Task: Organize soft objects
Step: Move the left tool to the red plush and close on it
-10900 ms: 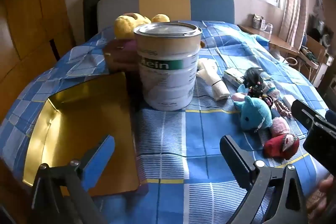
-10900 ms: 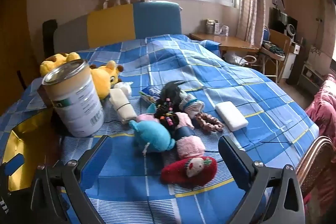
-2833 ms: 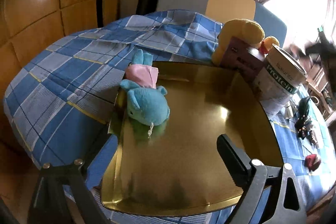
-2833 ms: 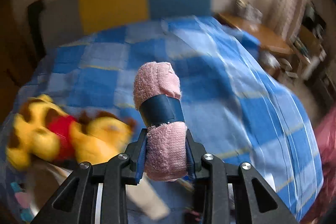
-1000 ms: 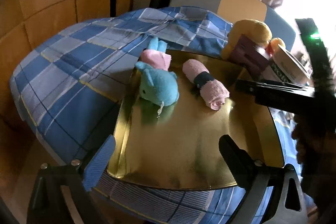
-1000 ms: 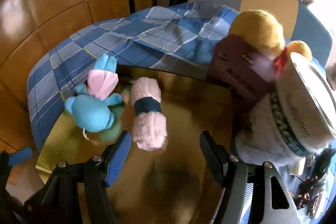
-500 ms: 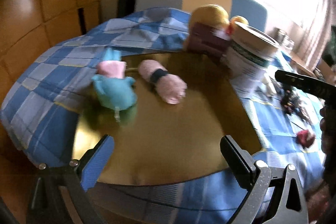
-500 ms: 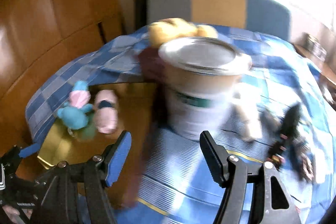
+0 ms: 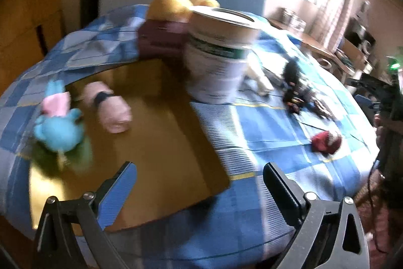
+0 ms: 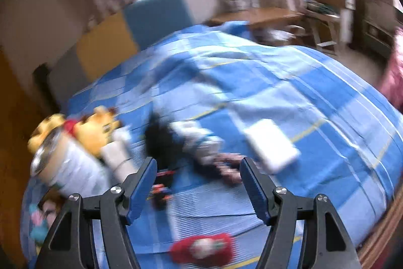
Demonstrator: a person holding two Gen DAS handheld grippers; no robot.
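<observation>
The gold tray (image 9: 161,143) is lying on the near left part of the bed (image 9: 277,143), so it is working as the place where the soft things are being gathered. Two soft things are already lying in it, side by side at its far left end: the blue plush toy (image 9: 59,127) and the pink rolled towel (image 9: 109,109). They are sitting close together, which is leaving most of the tray free for more.

The left gripper (image 9: 199,180) is hanging over the near edge of the tray with its jaws wide and nothing between them.

The right gripper (image 10: 197,179) is pointing down at the pile of things on the right side of the bed. Its jaws are about half open and holding nothing. It looks like it is getting ready to pick up the next soft thing.

The red plush (image 10: 201,247) is lying nearest, just below the jaws. The dark doll (image 10: 163,140) and the white pad (image 10: 272,145) are lying farther off. The big tin can (image 9: 216,59) is standing between the tray and this pile. The picture is blurry, so small things are hard to tell.
</observation>
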